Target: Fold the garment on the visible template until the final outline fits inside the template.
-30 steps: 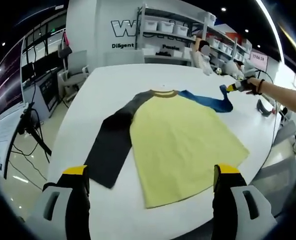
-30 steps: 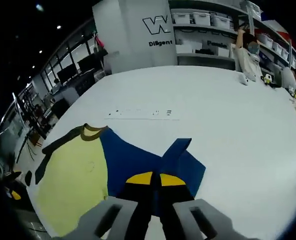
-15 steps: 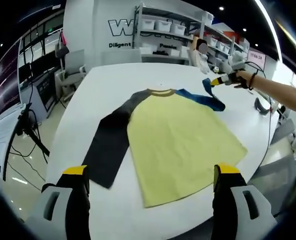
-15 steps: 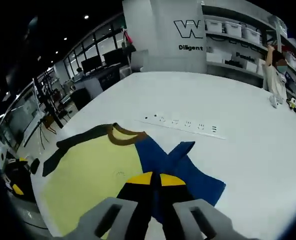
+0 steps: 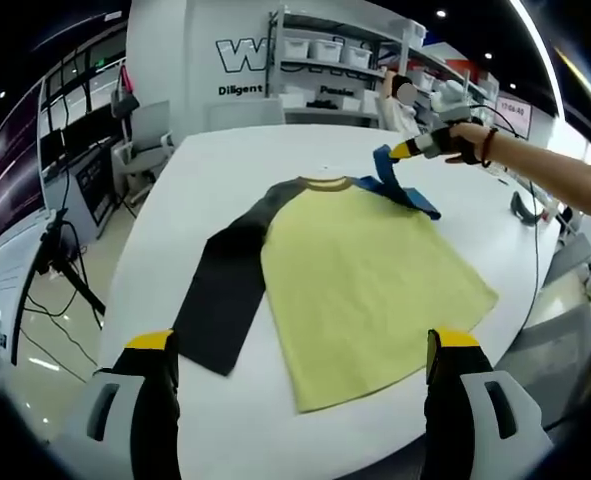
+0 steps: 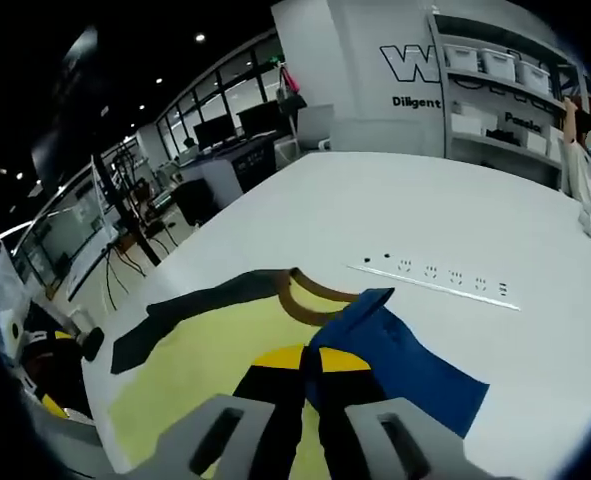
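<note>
A shirt with a yellow body (image 5: 370, 285) lies flat on the white table (image 5: 235, 170). Its dark grey sleeve (image 5: 225, 285) stretches toward the left. Its blue sleeve (image 5: 400, 188) is lifted and carried over the collar by my right gripper (image 5: 400, 152), held by a person's hand at the far side. In the right gripper view my right gripper (image 6: 307, 362) is shut on the blue sleeve (image 6: 395, 350), above the yellow body (image 6: 215, 370) and brown collar (image 6: 310, 295). My left gripper (image 5: 300, 375) stands open near the shirt's hem, with nothing between its jaws.
A strip of small marks (image 6: 435, 278) runs across the table beyond the collar. Shelves with white bins (image 5: 335, 60) stand behind the table. A chair (image 5: 150, 140) and desks with monitors are at the left. A dark object (image 5: 525, 212) lies near the table's right edge.
My right gripper has carried the blue sleeve inward from the right, up over the collar and toward the yellow body. The left gripper has stayed open and nearly still.
</note>
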`<move>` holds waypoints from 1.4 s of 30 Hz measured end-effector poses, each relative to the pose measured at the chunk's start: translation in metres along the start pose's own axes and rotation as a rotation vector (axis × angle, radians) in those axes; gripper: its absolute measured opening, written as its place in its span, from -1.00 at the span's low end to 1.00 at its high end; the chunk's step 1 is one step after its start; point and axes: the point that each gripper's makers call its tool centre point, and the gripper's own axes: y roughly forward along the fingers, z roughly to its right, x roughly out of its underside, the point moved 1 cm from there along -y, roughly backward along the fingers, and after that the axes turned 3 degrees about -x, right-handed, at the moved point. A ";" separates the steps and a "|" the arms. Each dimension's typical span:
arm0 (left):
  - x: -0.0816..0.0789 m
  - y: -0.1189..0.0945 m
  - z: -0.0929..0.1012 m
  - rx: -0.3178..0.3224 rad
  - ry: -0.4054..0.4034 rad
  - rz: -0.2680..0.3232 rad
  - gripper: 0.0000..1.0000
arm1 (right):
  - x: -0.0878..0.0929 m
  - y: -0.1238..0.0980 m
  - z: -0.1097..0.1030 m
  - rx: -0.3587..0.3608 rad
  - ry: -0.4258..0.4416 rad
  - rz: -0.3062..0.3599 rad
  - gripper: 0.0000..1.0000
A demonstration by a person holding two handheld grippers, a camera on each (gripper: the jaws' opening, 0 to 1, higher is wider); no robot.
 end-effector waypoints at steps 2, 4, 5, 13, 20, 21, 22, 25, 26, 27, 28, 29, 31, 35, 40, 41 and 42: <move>-0.001 -0.001 -0.002 -0.006 0.000 0.007 0.98 | -0.003 0.008 -0.012 -0.018 -0.014 -0.006 -1.00; 0.000 -0.001 -0.002 -0.006 0.000 0.005 0.98 | -0.006 0.015 -0.023 -0.034 -0.035 -0.013 -1.00; -0.001 -0.001 -0.002 -0.003 0.006 0.005 0.98 | -0.008 0.018 -0.027 -0.040 -0.045 -0.015 -1.00; -0.001 -0.002 -0.007 -0.016 0.010 0.008 0.98 | -0.005 0.043 -0.055 -0.061 -0.111 -0.072 -1.00; 0.001 0.000 -0.003 -0.008 0.016 0.001 0.98 | -0.011 0.058 -0.084 -0.101 -0.104 -0.072 -1.00; 0.001 0.000 -0.003 -0.006 0.016 0.000 0.98 | -0.011 0.059 -0.085 -0.104 -0.104 -0.072 -1.00; 0.001 0.000 -0.002 -0.004 0.020 -0.002 0.98 | -0.011 0.062 -0.090 -0.110 -0.103 -0.074 -1.00; 0.002 0.000 0.001 0.004 0.026 -0.007 0.98 | -0.008 0.073 -0.103 -0.121 -0.122 -0.088 -1.00; 0.002 0.000 0.001 0.005 0.026 -0.008 0.98 | -0.007 0.074 -0.104 -0.121 -0.129 -0.092 -1.00; 0.002 0.000 0.002 0.005 0.027 -0.007 0.98 | -0.005 0.079 -0.104 -0.118 -0.136 -0.098 -1.00; 0.001 -0.001 0.001 0.004 0.027 -0.006 0.98 | -0.001 0.086 -0.106 -0.115 -0.132 -0.106 -1.00; 0.001 -0.001 0.001 0.003 0.025 -0.006 0.98 | 0.001 0.089 -0.107 -0.116 -0.129 -0.112 -1.00; 0.001 -0.002 -0.001 0.002 0.024 -0.004 0.98 | 0.007 0.094 -0.111 -0.125 -0.107 -0.126 -1.00; 0.000 -0.005 -0.006 -0.011 0.019 0.004 0.98 | 0.024 0.108 -0.121 -0.130 -0.114 -0.152 -1.00; 0.003 -0.004 -0.007 -0.014 0.019 -0.006 0.98 | 0.039 0.118 -0.135 -0.166 -0.132 -0.178 -1.00; 0.004 -0.003 -0.008 -0.013 0.019 -0.006 0.98 | 0.039 0.120 -0.136 -0.165 -0.136 -0.176 -1.00; 0.003 -0.003 -0.008 -0.013 0.019 -0.005 0.98 | 0.041 0.121 -0.136 -0.162 -0.137 -0.179 -1.00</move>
